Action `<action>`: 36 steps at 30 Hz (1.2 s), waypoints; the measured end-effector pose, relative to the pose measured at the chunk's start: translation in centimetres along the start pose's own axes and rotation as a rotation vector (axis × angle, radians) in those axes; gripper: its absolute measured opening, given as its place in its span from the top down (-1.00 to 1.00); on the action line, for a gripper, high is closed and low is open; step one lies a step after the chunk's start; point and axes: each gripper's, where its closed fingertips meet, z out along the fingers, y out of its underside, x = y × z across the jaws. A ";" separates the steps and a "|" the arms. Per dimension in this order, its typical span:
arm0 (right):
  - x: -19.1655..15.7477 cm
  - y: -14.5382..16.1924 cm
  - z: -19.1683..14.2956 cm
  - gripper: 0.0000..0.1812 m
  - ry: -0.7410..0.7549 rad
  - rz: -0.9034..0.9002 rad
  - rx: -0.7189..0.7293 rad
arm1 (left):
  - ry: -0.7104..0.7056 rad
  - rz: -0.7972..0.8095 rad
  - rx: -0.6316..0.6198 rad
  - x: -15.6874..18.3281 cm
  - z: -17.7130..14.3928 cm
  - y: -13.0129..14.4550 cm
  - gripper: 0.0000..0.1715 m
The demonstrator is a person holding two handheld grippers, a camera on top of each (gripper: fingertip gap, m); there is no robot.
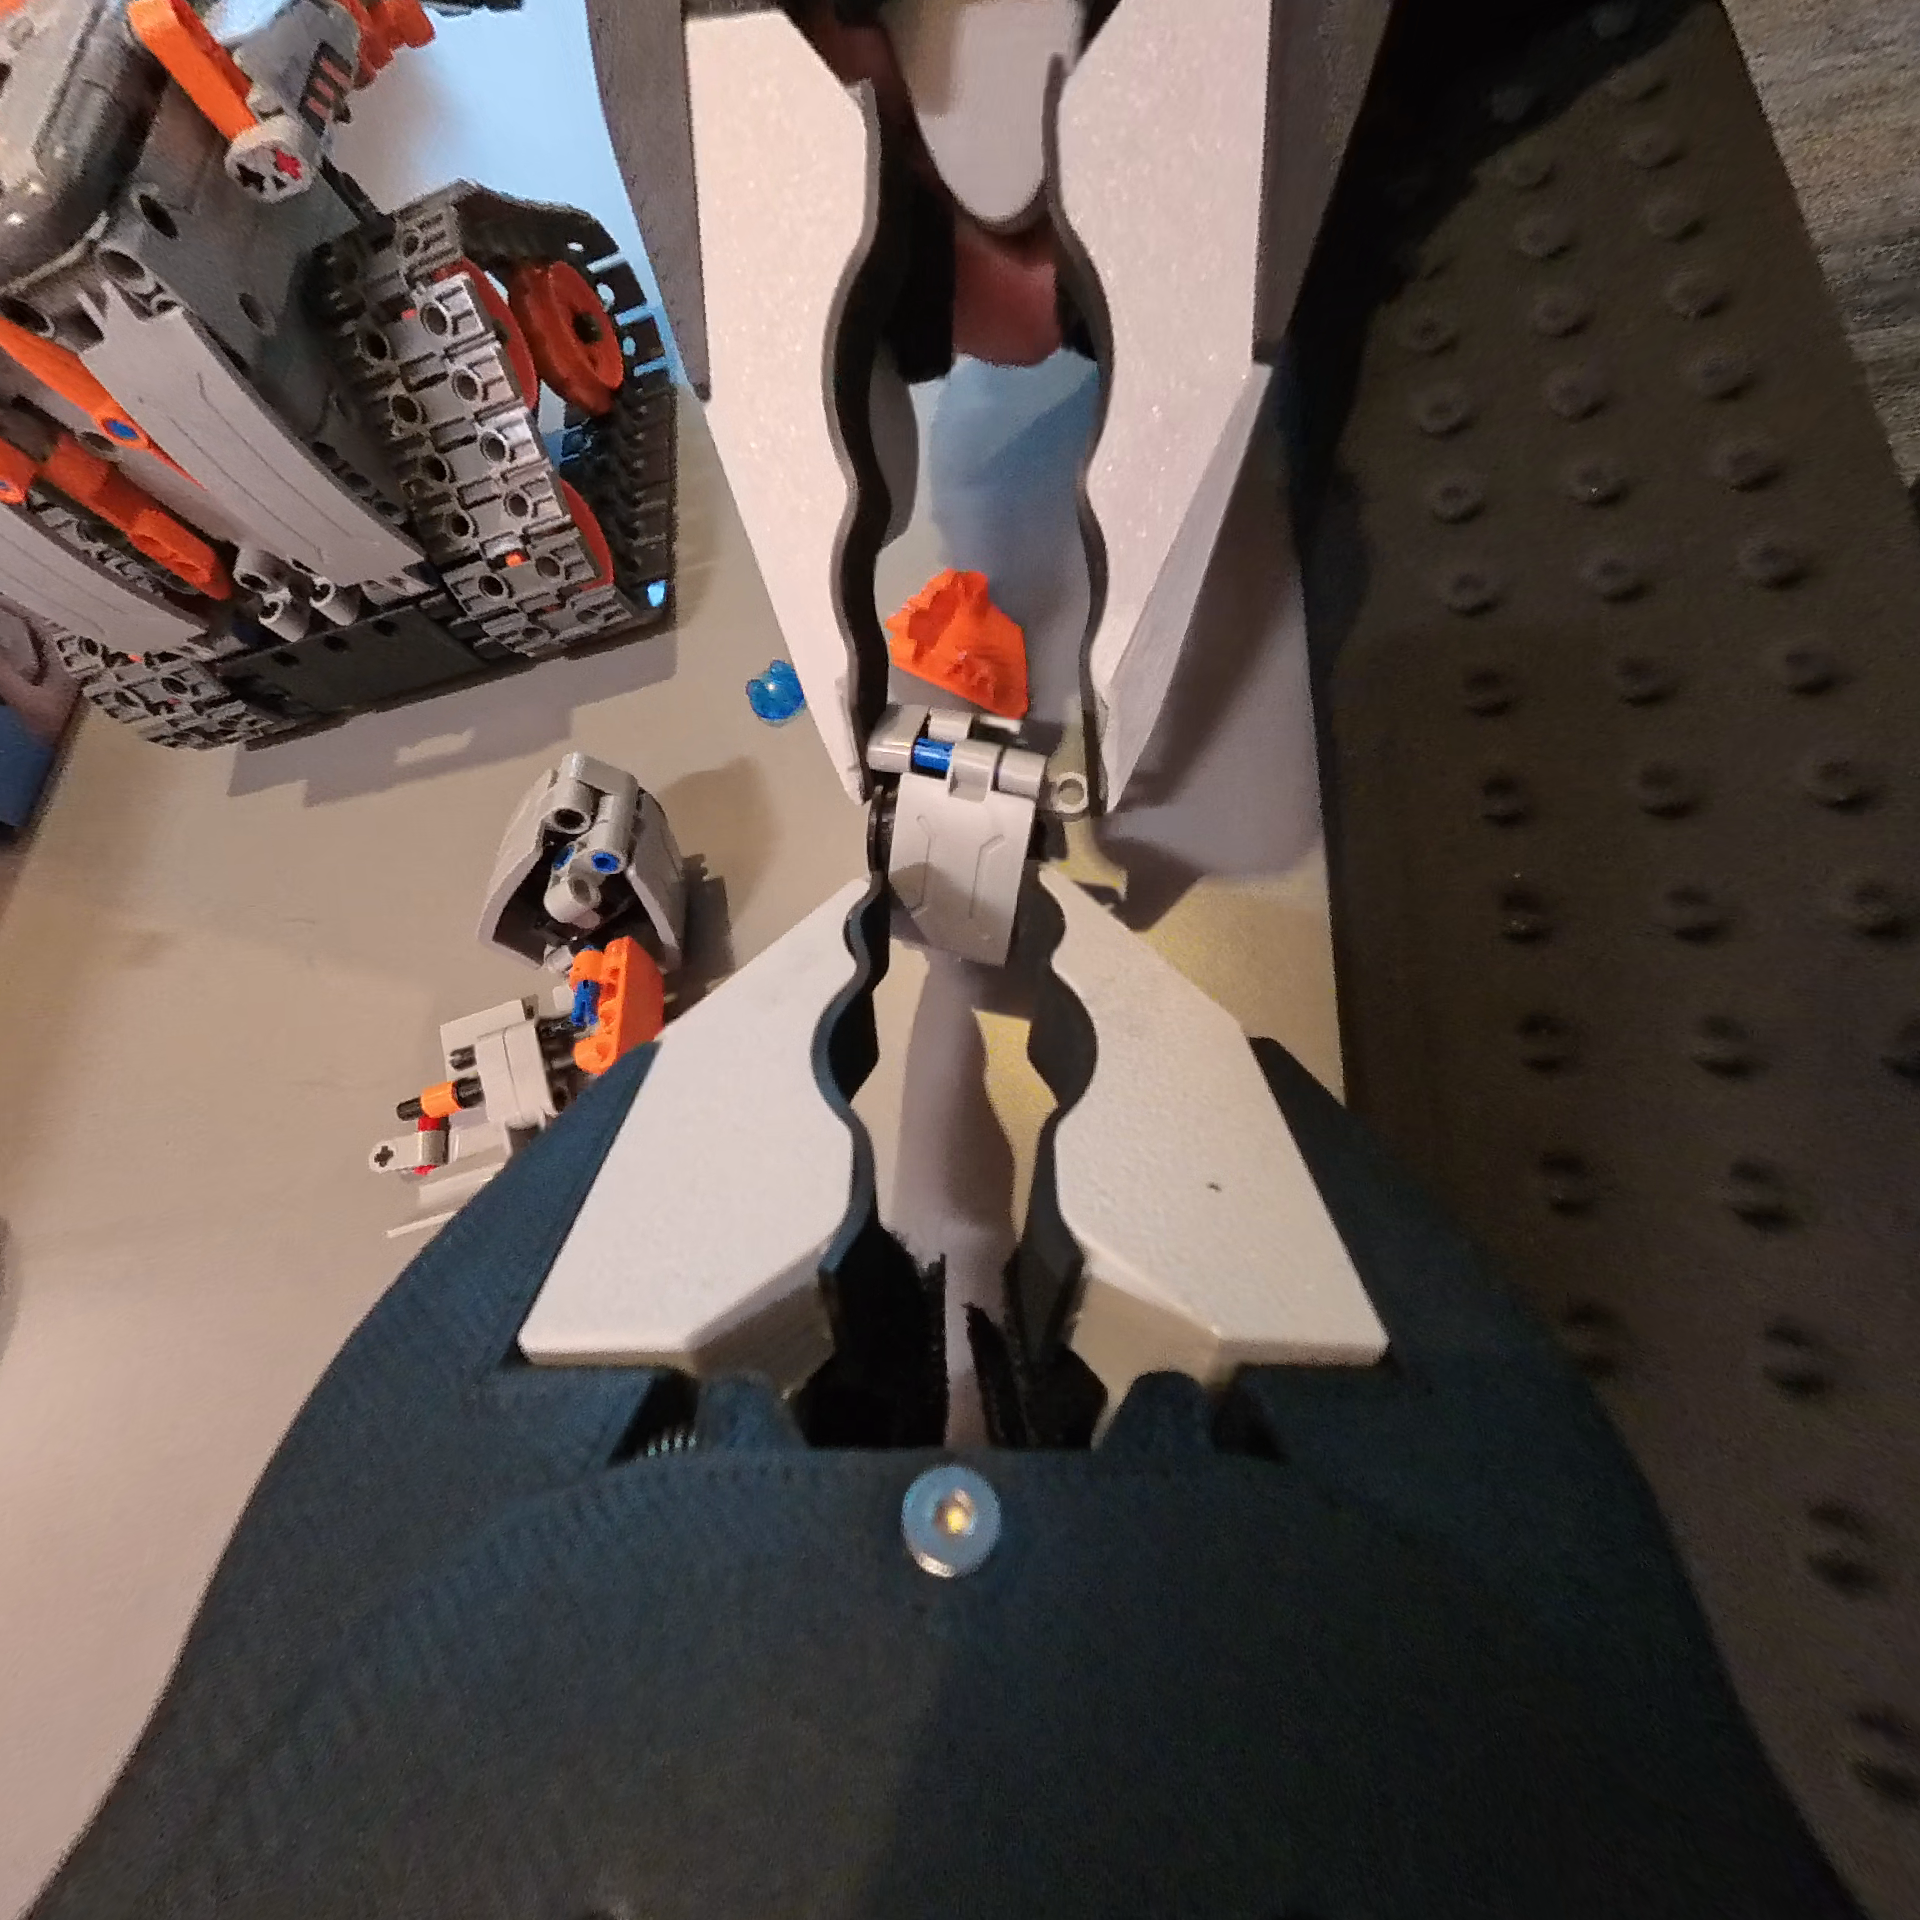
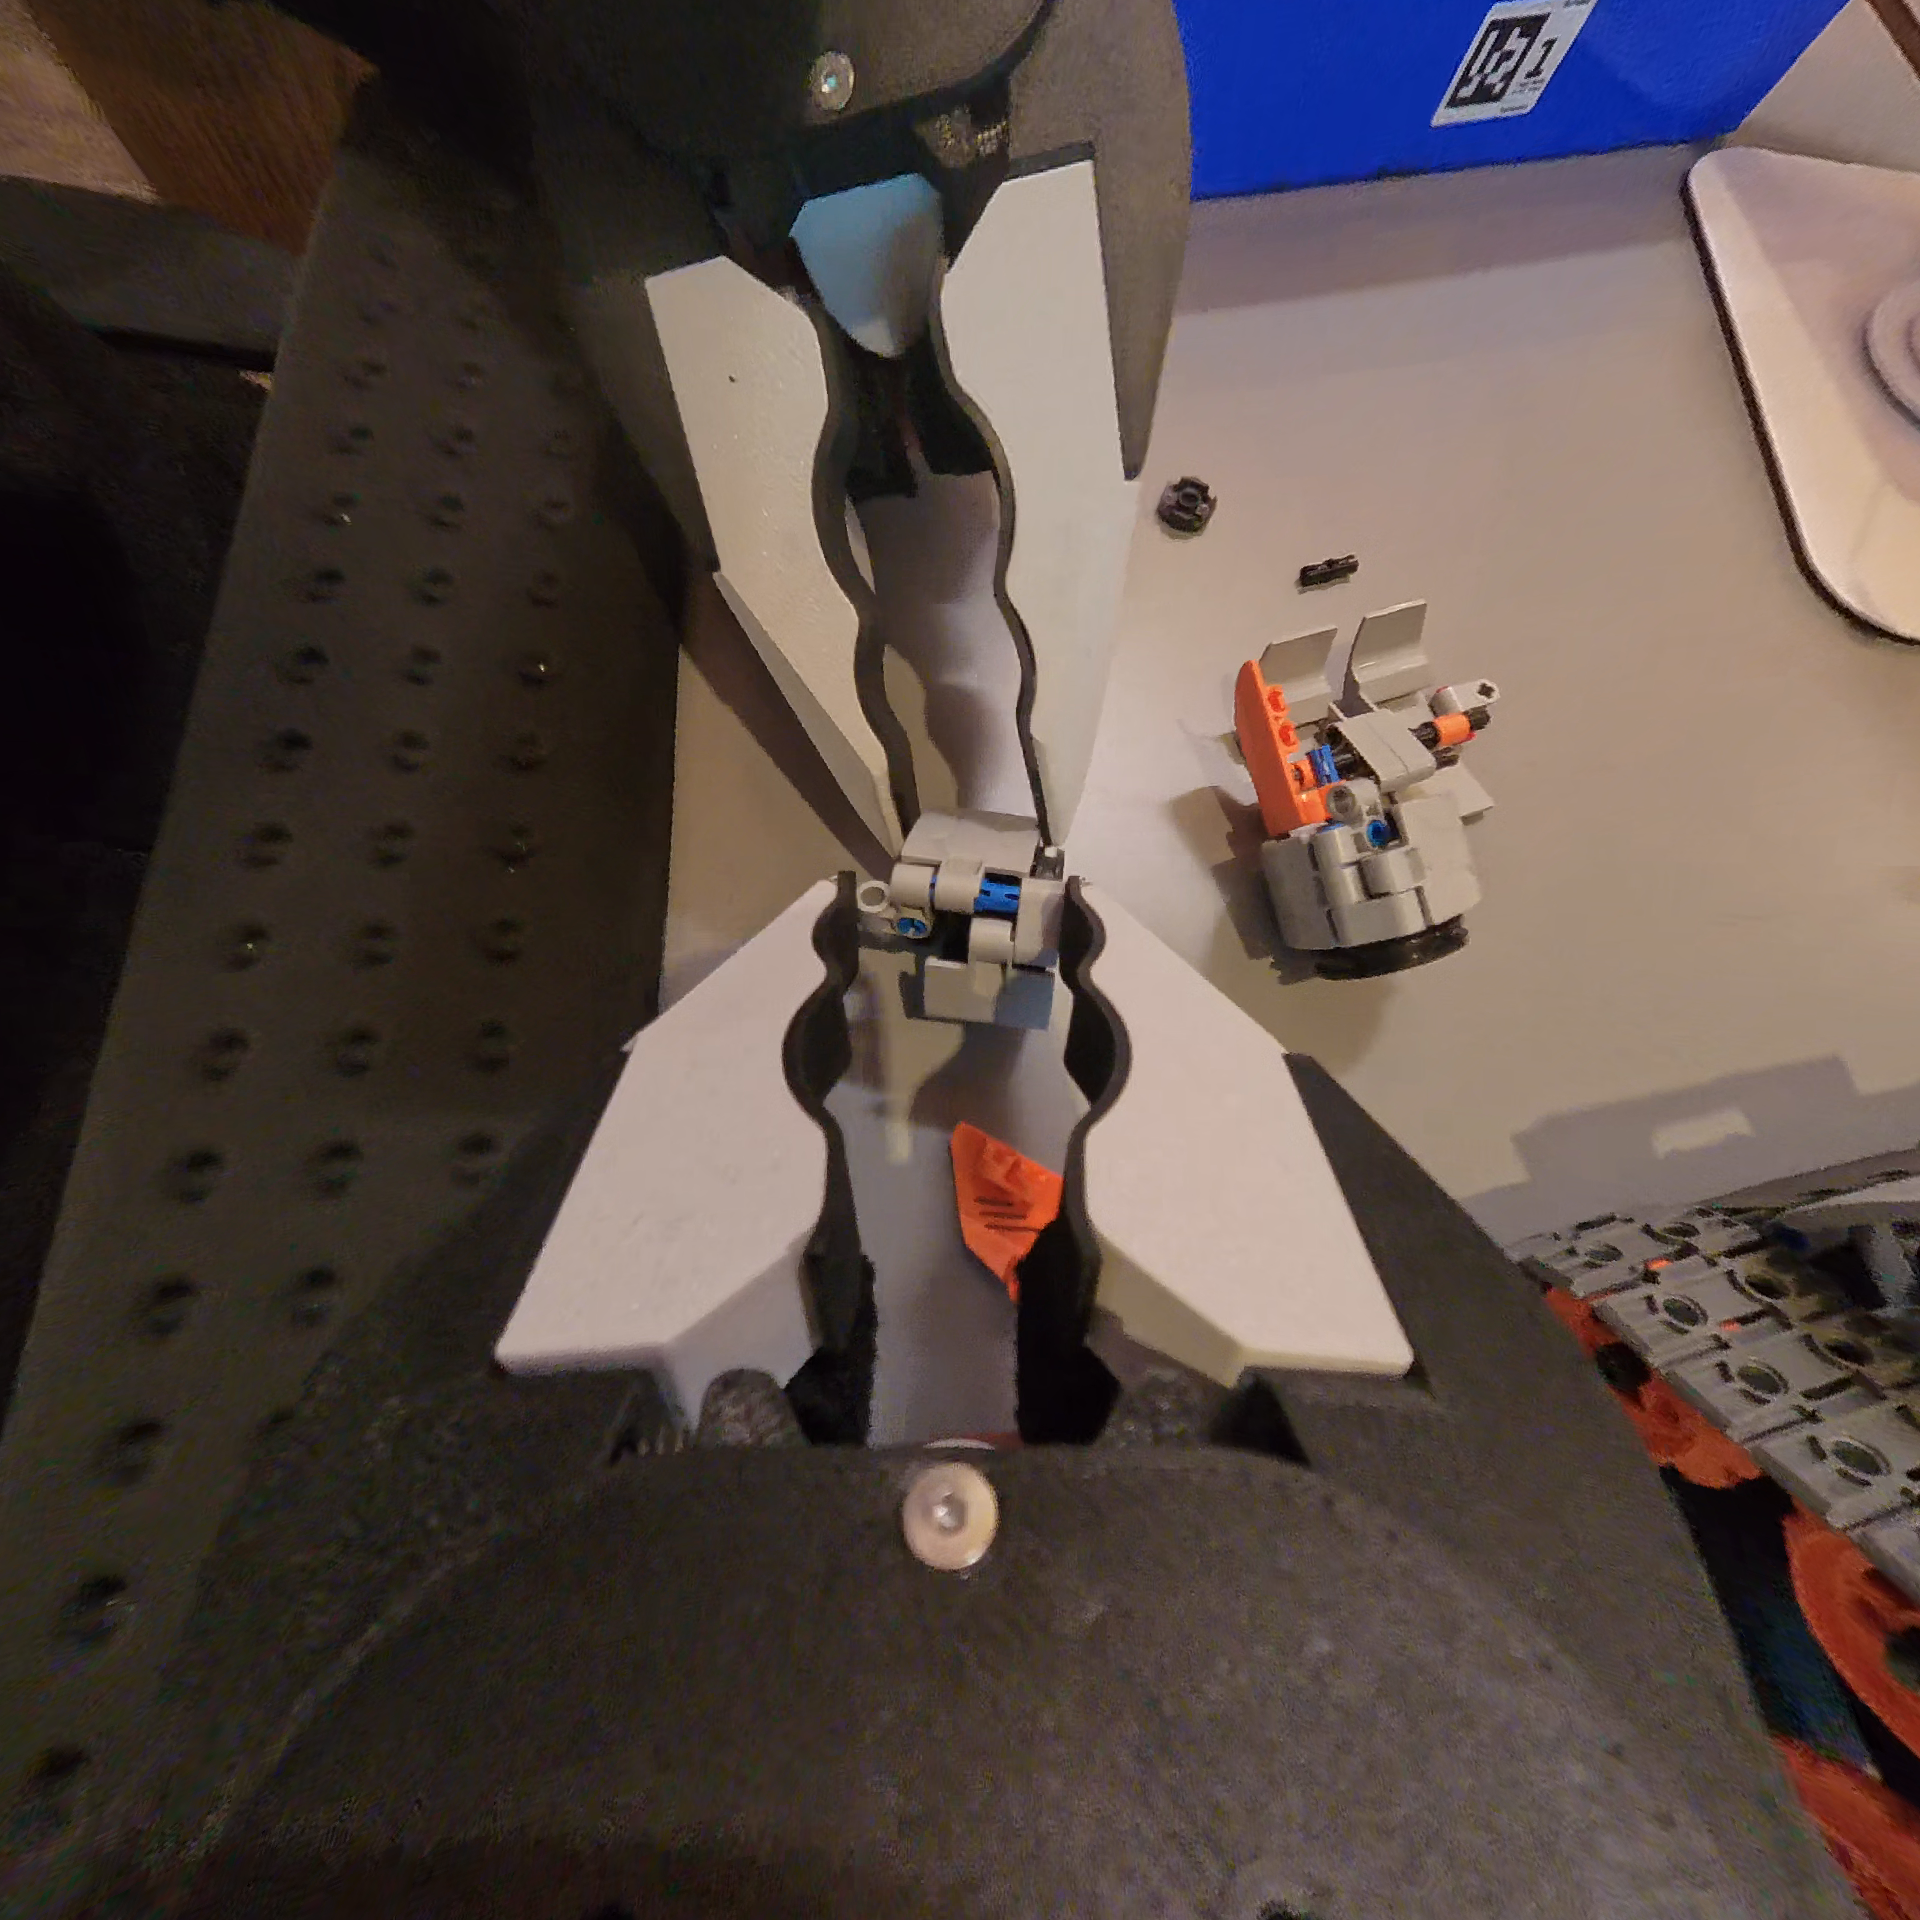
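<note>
Both tongs, left and right, nipped tip-to-tip on small grey brick assembly above bench; light, rigid, likely snaps apart, best gripped on flat sides.

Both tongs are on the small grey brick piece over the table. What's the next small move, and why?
Probably hold the left tongs firm and ease the right tongs slowly apart. Both grip opposite ends of the grey brick assembly, joined at a blue pin; an orange piece lies just beneath on the table.
</note>
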 end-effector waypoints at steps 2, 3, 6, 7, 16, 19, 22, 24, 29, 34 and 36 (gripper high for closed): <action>0.1 -0.2 -0.1 0.61 -0.009 0.026 0.026 | 0.001 -0.009 0.012 -0.1 -0.2 -0.2 0.74; 0.2 -0.3 0.0 0.61 0.007 0.015 0.024 | -0.007 -0.009 0.008 -0.2 -0.2 -0.1 0.74; 0.5 -0.5 0.1 0.61 0.055 -0.027 0.019 | -0.025 -0.010 0.002 -0.5 -0.2 0.1 0.74; 0.5 -0.6 0.1 0.61 0.070 -0.039 0.018 | -0.027 -0.017 0.005 -0.6 -0.2 0.0 0.74; 1.0 -0.3 0.6 0.62 0.186 -0.161 -0.043 | -0.047 -0.031 -0.020 -1.2 0.1 0.6 0.73; 0.9 -0.2 0.6 0.61 0.193 -0.189 -0.059 | -0.050 -0.017 -0.023 -1.1 0.1 0.5 0.73; 1.0 -0.1 0.5 0.62 0.153 -0.147 -0.043 | -0.068 0.031 -0.033 -1.2 0.3 0.5 0.72; 1.0 -0.1 0.6 0.62 0.144 -0.136 -0.033 | -0.076 0.056 -0.030 -1.2 0.2 0.4 0.72; 0.8 -0.2 0.7 0.61 0.134 -0.147 -0.038 | -0.108 0.133 -0.041 -1.1 0.0 0.3 0.72; 0.8 -0.2 0.7 0.61 0.162 -0.206 -0.043 | -0.122 0.150 -0.052 -1.0 0.0 0.2 0.74; 0.9 -0.2 0.7 0.62 0.194 -0.239 -0.050 | -0.109 0.108 -0.043 -1.1 0.1 0.2 0.74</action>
